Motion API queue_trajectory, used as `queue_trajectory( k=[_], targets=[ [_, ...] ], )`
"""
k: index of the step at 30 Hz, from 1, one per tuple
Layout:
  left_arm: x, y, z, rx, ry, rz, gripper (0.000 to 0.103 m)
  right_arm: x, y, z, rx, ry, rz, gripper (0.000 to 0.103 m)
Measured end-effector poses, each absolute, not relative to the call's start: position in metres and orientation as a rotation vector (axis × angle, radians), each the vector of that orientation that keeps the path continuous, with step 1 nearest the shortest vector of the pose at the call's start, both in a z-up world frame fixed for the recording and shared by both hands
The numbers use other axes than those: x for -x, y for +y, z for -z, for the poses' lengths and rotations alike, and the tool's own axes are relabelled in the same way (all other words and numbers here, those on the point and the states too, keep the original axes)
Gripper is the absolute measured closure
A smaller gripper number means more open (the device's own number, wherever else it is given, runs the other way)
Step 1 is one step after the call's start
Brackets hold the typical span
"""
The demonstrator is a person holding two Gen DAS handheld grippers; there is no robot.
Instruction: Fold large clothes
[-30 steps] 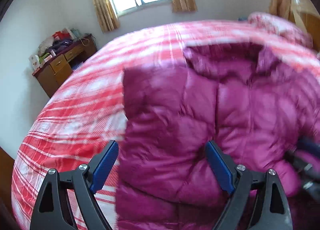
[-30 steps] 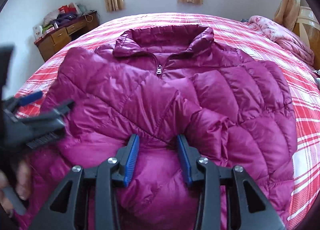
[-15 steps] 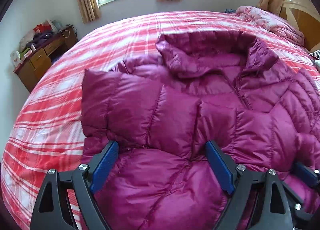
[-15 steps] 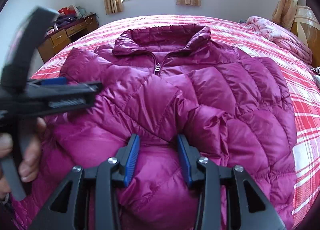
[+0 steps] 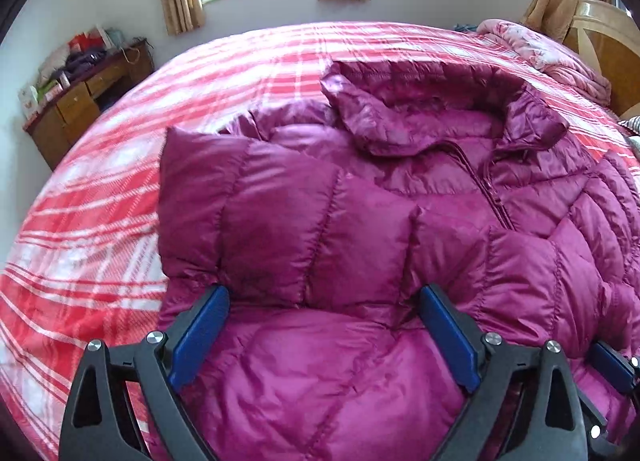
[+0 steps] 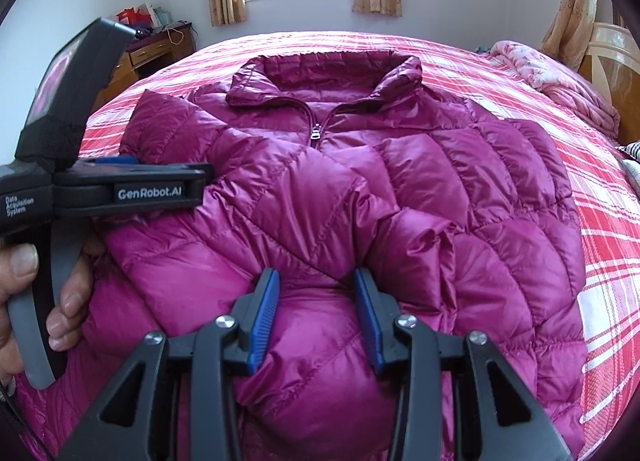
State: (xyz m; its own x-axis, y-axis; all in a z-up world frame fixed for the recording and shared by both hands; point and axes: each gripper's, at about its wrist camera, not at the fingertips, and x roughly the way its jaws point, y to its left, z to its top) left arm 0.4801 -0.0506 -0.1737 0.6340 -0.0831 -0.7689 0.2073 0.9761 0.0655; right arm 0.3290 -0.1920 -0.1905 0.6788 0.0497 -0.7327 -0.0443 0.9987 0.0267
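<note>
Centrally on the red plaid bed (image 6: 600, 189) lies the magenta down jacket (image 6: 400, 189), zipped, both sleeves folded across its chest to narrow it. Left gripper (image 5: 324, 335) and right gripper (image 6: 316, 315) hover at the near hem, jaws spread, grasping nothing.

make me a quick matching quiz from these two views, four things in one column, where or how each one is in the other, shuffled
Things:
1. jacket
2. wooden desk
3. pink quilt
4. left gripper

Place or state:
a. bunched up at the bed's far right
b. open, over the jacket's lower part
c. against the left wall, cluttered on top
d. spread on the plaid bed, sleeves folded across the front

Pairs: 1-d, 2-c, 3-a, 4-b
</note>
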Motion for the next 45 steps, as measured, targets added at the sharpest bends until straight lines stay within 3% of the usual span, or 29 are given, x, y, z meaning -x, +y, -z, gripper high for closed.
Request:
queue_trajectory(
  k=[8,17,24,34,36,41,45],
  targets=[
    [-0.48,-0.047,0.151,-0.147,0.786,0.193,0.007,-0.329,-0.193,0.19,-0.011,0.823,-0.059,0.061],
    [-0.496,-0.037,0.179,-0.102,0.896,0.192,0.007,-0.349,-0.209,0.155,-0.113,0.798,-0.102,0.06],
    [-0.493,-0.036,0.18,-0.089,0.901,0.199,0.007,-0.363,-0.204,0.185,-0.054,0.849,-0.074,0.059],
    [-0.486,-0.033,0.169,-0.138,0.889,0.21,0.006,-0.366,-0.206,0.18,0.009,0.897,-0.169,0.059],
    [-0.476,-0.028,0.154,-0.134,0.847,0.232,0.006,-0.364,-0.214,0.171,-0.023,0.901,-0.207,0.057],
    [-0.482,-0.024,0.115,-0.105,0.772,0.258,0.006,-0.371,-0.224,0.144,-0.036,0.831,-0.225,0.043],
    [-0.525,-0.032,0.113,-0.148,0.781,0.194,0.006,-0.403,-0.238,0.131,-0.049,0.814,-0.156,0.042]
  ],
)
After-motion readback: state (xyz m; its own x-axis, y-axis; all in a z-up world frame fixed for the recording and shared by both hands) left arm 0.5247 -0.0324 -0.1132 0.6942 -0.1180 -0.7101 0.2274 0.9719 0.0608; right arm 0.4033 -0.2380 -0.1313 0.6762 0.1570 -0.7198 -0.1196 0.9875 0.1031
